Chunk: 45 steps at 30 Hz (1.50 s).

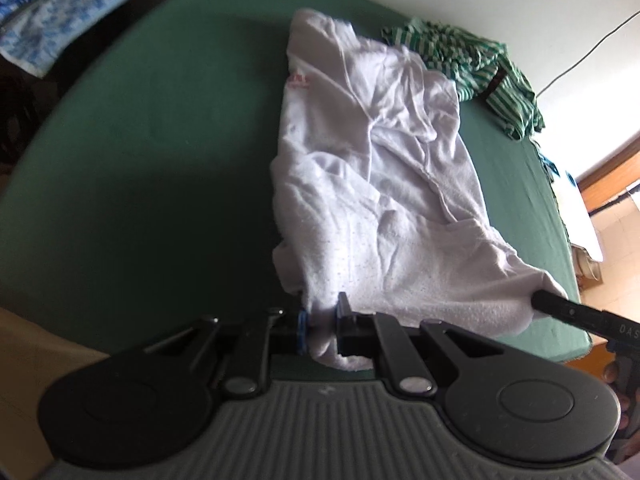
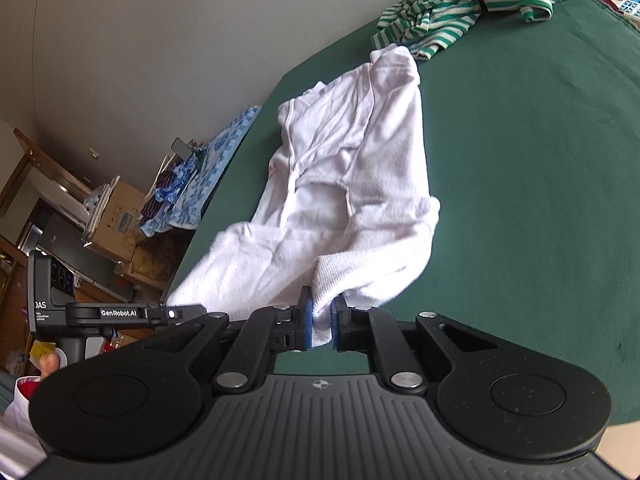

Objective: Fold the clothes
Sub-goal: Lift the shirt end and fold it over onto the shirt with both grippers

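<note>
So: green bed sheet (image 1: 160, 140) fills most of both views — smooth, matte, taut over a rounded edge. On it lies the white shirt (image 1: 372, 168), a soft knit, crumpled and roughly oblong, with seams and a small red print near its far left side. Its long axis runs from the near edge away toward the wall; the hem end is nearest and lifted off the sheet, the collar end far. Past its far end, a heap of green-and-white striped cloth (image 1: 464, 56), bunched, just beside the shirt's top corner.

Left gripper (image 1: 322, 320): blue pads pressed onto a fold of the shirt's near-left hem corner. Right gripper (image 2: 322, 316): same, pinching the near-right hem corner, fabric squeezed into a ridge between the pads.

Left view only: the right gripper's black finger (image 1: 560, 306) entering from the right at the hem, and a wood-trimmed floor area beyond the bed.

Right view only: the left gripper's body with "GenRobot.AI" label (image 2: 120, 314), cardboard boxes (image 2: 120, 216) and clutter by the wall. Blue-patterned white cloth (image 2: 212, 164) off the bed's far side — it shows in both views.
</note>
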Each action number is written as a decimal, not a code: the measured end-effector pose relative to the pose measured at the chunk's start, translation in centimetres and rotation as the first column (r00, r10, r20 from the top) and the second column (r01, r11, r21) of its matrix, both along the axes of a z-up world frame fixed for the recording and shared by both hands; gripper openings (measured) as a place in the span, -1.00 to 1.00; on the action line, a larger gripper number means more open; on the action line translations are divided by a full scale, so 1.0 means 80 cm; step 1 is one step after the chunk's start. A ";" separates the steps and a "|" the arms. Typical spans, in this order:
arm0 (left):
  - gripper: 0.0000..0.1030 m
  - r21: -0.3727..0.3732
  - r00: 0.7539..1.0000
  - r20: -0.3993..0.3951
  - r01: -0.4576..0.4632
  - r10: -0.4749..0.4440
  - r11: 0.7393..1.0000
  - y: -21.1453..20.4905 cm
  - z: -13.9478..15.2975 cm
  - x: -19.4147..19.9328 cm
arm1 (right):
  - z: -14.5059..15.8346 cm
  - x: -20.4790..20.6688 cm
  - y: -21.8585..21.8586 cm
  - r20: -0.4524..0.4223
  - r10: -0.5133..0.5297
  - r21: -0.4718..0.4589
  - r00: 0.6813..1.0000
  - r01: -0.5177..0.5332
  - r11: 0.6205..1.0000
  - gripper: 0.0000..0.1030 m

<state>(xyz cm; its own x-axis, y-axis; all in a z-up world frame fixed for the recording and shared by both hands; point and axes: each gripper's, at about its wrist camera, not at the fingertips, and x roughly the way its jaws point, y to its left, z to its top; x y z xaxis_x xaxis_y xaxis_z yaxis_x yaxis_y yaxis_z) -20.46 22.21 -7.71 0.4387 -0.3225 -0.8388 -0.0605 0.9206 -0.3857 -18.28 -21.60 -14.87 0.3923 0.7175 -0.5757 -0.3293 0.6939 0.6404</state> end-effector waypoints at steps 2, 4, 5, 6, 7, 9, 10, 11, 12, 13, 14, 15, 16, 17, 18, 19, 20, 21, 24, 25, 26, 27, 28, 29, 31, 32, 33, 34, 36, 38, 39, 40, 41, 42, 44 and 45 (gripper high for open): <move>-0.87 -0.023 0.999 -0.032 0.002 -0.003 1.000 0.006 0.001 0.007 | 0.005 0.006 0.000 -0.009 -0.008 0.014 1.000 0.008 1.000 -0.85; -0.87 -0.042 0.998 -0.062 0.005 -0.008 0.999 0.011 0.003 0.015 | 0.010 0.013 0.001 -0.007 -0.003 0.017 1.000 0.003 1.000 -0.85; -0.87 -0.049 0.997 -0.078 0.007 -0.011 0.999 0.012 0.004 0.020 | 0.012 0.017 0.002 -0.012 -0.003 0.018 1.000 0.003 1.000 -0.85; -0.87 -0.055 0.996 -0.093 0.010 -0.015 0.998 0.014 0.004 0.026 | 0.014 0.021 0.002 -0.017 -0.004 0.019 1.000 0.004 1.000 -0.85; -0.87 -0.054 0.994 -0.102 0.020 -0.025 0.998 0.014 0.006 0.032 | 0.016 0.024 0.003 -0.021 -0.005 0.020 1.000 0.006 1.000 -0.85; -0.86 -0.059 0.993 -0.111 0.029 -0.035 0.998 0.014 0.009 0.048 | 0.020 0.031 0.006 -0.023 -0.015 0.018 1.000 0.016 1.000 -0.85; -0.86 -0.062 0.993 -0.115 0.032 -0.039 0.998 0.015 0.011 0.056 | 0.023 0.035 0.007 -0.023 -0.024 0.021 0.999 0.024 0.999 -0.85; -0.86 -0.065 0.992 -0.119 0.035 -0.043 0.997 0.015 0.013 0.064 | 0.025 0.039 0.006 -0.024 -0.033 0.027 0.999 0.034 0.999 -0.85; -0.86 -0.078 0.991 -0.125 0.034 -0.044 0.996 0.017 0.015 0.072 | 0.027 0.044 0.006 -0.026 -0.044 0.035 0.999 0.045 0.998 -0.85; -0.85 -0.087 0.991 -0.129 0.034 -0.045 0.996 0.020 0.016 0.080 | 0.029 0.049 0.006 -0.030 -0.056 0.046 0.998 0.057 0.997 -0.85; -0.85 -0.093 0.990 -0.132 0.035 -0.047 0.995 0.022 0.017 0.088 | 0.030 0.054 0.007 -0.034 -0.066 0.056 0.997 0.068 0.996 -0.85; -0.85 -0.098 0.990 -0.132 0.035 -0.048 0.995 0.025 0.018 0.096 | 0.030 0.060 0.009 -0.035 -0.075 0.062 0.997 0.077 0.995 -0.85; -0.85 -0.106 0.990 -0.134 0.033 -0.047 0.994 0.028 0.019 0.105 | 0.031 0.065 0.011 -0.032 -0.083 0.062 0.996 0.085 0.994 -0.85; -0.85 -0.115 0.989 -0.138 0.031 -0.047 0.993 0.032 0.019 0.113 | 0.031 0.071 0.014 -0.028 -0.091 0.062 0.995 0.092 0.994 -0.85; -0.85 -0.124 0.989 -0.141 0.029 -0.046 0.992 0.035 0.020 0.122 | 0.031 0.077 0.016 -0.026 -0.099 0.064 0.995 0.101 0.993 -0.85; -0.85 -0.130 0.989 -0.140 0.026 -0.045 0.991 0.039 0.021 0.132 | 0.030 0.084 0.018 -0.027 -0.108 0.067 0.994 0.110 0.992 -0.85; -0.85 -0.134 0.990 -0.137 0.024 -0.042 0.991 0.042 0.021 0.143 | 0.029 0.092 0.019 -0.030 -0.118 0.071 0.993 0.120 0.990 -0.85; -0.85 -0.129 0.991 -0.130 0.026 -0.043 0.991 0.044 0.022 0.154 | 0.028 0.099 0.021 -0.034 -0.129 0.073 0.991 0.131 0.989 -0.85; -0.86 -0.116 0.993 -0.109 0.035 -0.048 0.993 0.047 0.022 0.190 | 0.024 0.123 0.028 -0.036 -0.158 0.082 0.987 0.160 0.984 -0.85; -0.86 -0.118 0.993 -0.107 0.035 -0.048 0.992 0.049 0.019 0.203 | 0.021 0.131 0.030 -0.039 -0.169 0.082 0.985 0.172 0.982 -0.85; -0.86 -0.119 0.993 -0.108 0.034 -0.047 0.992 0.050 0.015 0.215 | 0.019 0.140 0.032 -0.043 -0.182 0.081 0.982 0.185 0.979 -0.85; -0.86 -0.118 0.993 -0.110 0.033 -0.046 0.992 0.051 0.011 0.227 | 0.015 0.149 0.035 -0.047 -0.194 0.079 0.980 0.198 0.977 -0.85; -0.86 -0.118 0.993 -0.109 0.034 -0.047 0.992 0.051 0.007 0.238 | 0.012 0.159 0.036 -0.053 -0.206 0.078 0.977 0.210 0.975 -0.85; -0.86 -0.117 0.993 -0.108 0.036 -0.049 0.993 0.052 0.002 0.249 | 0.007 0.167 0.039 -0.057 -0.220 0.071 0.974 0.223 0.972 -0.85; -0.86 -0.121 0.992 -0.120 0.032 -0.047 0.992 0.055 -0.009 0.272 | -0.003 0.182 0.043 -0.070 -0.250 0.049 0.966 0.254 0.966 -0.85; -0.86 -0.120 0.992 -0.119 0.028 -0.043 0.992 0.056 -0.014 0.279 | -0.009 0.188 0.045 -0.081 -0.262 0.043 0.962 0.266 0.963 -0.85; -0.86 -0.115 0.993 -0.116 0.023 -0.037 0.993 0.057 -0.017 0.285 | -0.016 0.195 0.046 -0.092 -0.272 0.036 0.958 0.276 0.961 -0.85; -0.89 -0.111 0.993 -0.112 0.019 -0.031 0.994 0.059 -0.020 0.291 | -0.023 0.201 0.049 -0.100 -0.279 0.029 0.955 0.283 0.959 -0.85; -0.95 -0.102 0.994 -0.105 0.009 -0.020 0.995 0.061 -0.027 0.303 | -0.036 0.212 0.054 -0.108 -0.285 0.029 0.952 0.290 0.957 -0.85; -0.95 -0.093 0.995 -0.098 -0.001 -0.008 0.996 0.064 -0.034 0.315 | -0.045 0.221 0.058 -0.113 -0.293 0.043 0.949 0.300 0.953 -0.84; -0.95 -0.089 0.996 -0.094 -0.006 -0.002 0.996 0.065 -0.038 0.321 | -0.050 0.224 0.058 -0.124 -0.295 0.053 0.947 0.304 0.951 -0.84; -0.94 -0.085 0.996 -0.090 -0.011 0.003 0.996 0.066 -0.041 0.328 | -0.054 0.228 0.059 -0.136 -0.297 0.062 0.945 0.308 0.949 -0.81; -0.94 -0.081 0.997 -0.082 -0.013 0.007 0.997 0.068 -0.040 0.325 | -0.058 0.231 0.059 -0.146 -0.299 0.066 0.943 0.311 0.948 -0.79; -0.93 -0.079 0.997 -0.073 -0.015 0.009 0.997 0.069 -0.036 0.320 | -0.060 0.232 0.057 -0.154 -0.301 0.064 0.941 0.314 0.947 -0.80; -0.89 -0.067 0.999 -0.026 -0.026 0.024 0.997 0.076 -0.022 0.298 | -0.055 0.230 0.052 -0.145 -0.287 0.064 0.947 0.299 0.952 -0.73; -0.77 -0.052 0.999 -0.004 -0.032 0.032 0.998 0.080 -0.014 0.283 | -0.047 0.227 0.049 -0.124 -0.273 0.058 0.954 0.282 0.958 -0.61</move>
<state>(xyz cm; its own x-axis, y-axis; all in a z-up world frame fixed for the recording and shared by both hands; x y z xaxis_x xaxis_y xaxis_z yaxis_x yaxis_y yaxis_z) 2.16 28.59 -8.85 0.4467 -0.3520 -0.8225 -0.0907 0.8968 -0.4330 -0.13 -17.68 -18.66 0.5171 0.6321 -0.5771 -0.0522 0.6963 0.7159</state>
